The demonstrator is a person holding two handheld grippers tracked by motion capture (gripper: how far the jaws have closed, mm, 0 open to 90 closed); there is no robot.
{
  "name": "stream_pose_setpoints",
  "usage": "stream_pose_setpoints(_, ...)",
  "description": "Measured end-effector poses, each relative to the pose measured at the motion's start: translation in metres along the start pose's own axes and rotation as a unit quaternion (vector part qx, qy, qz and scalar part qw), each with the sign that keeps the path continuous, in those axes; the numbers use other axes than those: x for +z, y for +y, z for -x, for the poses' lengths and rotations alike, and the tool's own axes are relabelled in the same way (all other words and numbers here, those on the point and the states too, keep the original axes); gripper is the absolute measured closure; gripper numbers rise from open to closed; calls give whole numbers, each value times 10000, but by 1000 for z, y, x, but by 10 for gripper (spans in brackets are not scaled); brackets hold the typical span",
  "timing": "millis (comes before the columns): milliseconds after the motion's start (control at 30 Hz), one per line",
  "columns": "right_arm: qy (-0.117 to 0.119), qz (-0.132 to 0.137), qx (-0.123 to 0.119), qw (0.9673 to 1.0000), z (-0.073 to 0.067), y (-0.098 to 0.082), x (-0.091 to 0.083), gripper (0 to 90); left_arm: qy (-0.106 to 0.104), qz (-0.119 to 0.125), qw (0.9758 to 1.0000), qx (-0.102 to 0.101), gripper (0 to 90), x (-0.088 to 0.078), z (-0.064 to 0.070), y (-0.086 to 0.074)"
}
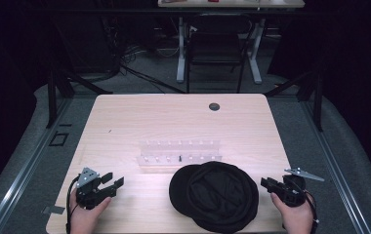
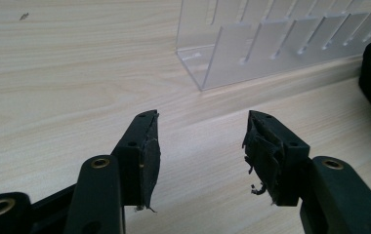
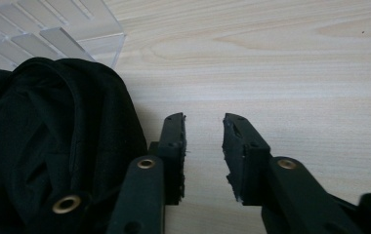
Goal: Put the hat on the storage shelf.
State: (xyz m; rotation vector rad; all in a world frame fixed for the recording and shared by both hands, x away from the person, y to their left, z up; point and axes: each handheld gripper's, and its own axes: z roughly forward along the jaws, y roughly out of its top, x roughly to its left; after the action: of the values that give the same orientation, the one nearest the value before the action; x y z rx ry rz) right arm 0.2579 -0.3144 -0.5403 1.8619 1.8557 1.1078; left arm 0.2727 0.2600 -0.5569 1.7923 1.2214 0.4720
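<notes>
We count one floppy black fabric cap (image 1: 216,195) on the pale wooden worktop (image 1: 125,122), touching one clear acrylic slotted rack (image 1: 178,155). Our right hand-held gripper (image 1: 267,184) sits just beside the cap, jaws spread, empty. Left hand-held gripper (image 1: 113,181), well apart from it, also gapes empty.

Black cap (image 1: 216,195), crumpled (eyelets showing), near table edge

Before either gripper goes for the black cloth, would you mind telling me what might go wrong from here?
1. The black cloth lies against the clear slotted rack; dragging it could shove or tip the rack.
2. The right gripper, jaws open, sits beside the cloth's edge; closing there might catch only a thin fold that slips out.
3. The left gripper has frayed pads, which may grip soft fabric poorly.
</notes>
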Motion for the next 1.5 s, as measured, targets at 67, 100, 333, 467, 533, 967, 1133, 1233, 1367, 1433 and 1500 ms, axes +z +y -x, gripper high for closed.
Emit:
stream_pose_setpoints(67, -2, 25, 41, 10000, 0, 1, -1, 719, -53, -7, 10000, -24, 477, 0, 0, 0)
stream_pose_setpoints(100, -2, 25, 41, 10000, 0, 1, -1, 719, -53, -7, 10000, -24, 479, 0, 0, 0)
stream_pose_setpoints(333, -28, -83, 73, 9999, 1, 2, -3, 720, -127, -78, 9998, -99, 488, 3, 1, 0)
stream_pose_setpoints(467, -55, -143, 112, 9998, -2, 2, -3, 700, -147, -90, 9998, -73, 489, 3, 2, 1)
stream_pose_setpoints(533, -88, -141, 126, 9998, -5, 2, -3, 699, -138, -51, 9999, -85, 490, 3, 2, 1)
stream_pose_setpoints(967, 191, -404, 297, 9986, -12, 20, -12, 713, -98, -82, 9998, -119, 492, 0, 2, 0)
stream_pose_setpoints(1133, 393, -609, 337, 9968, -14, 31, -20, 724, -98, -60, 9998, -140, 487, 0, 2, 0)
stream_pose_setpoints(1233, 484, -681, 425, 9956, -12, 36, -25, 732, -95, -80, 9999, -111, 487, -1, 2, 0)
stream_pose_setpoints(1367, 609, -850, 492, 9933, -9, 40, -34, 733, -93, -92, 9998, -118, 487, -1, 2, 0)
stream_pose_setpoints(1433, 644, -844, 548, 9928, -9, 41, -36, 733, -78, -99, 9999, -117, 487, -1, 2, 0)
stream_pose_setpoints(1500, 656, -850, 587, 9925, -9, 40, -39, 731, -82, -93, 9998, -129, 487, -1, 2, 0)
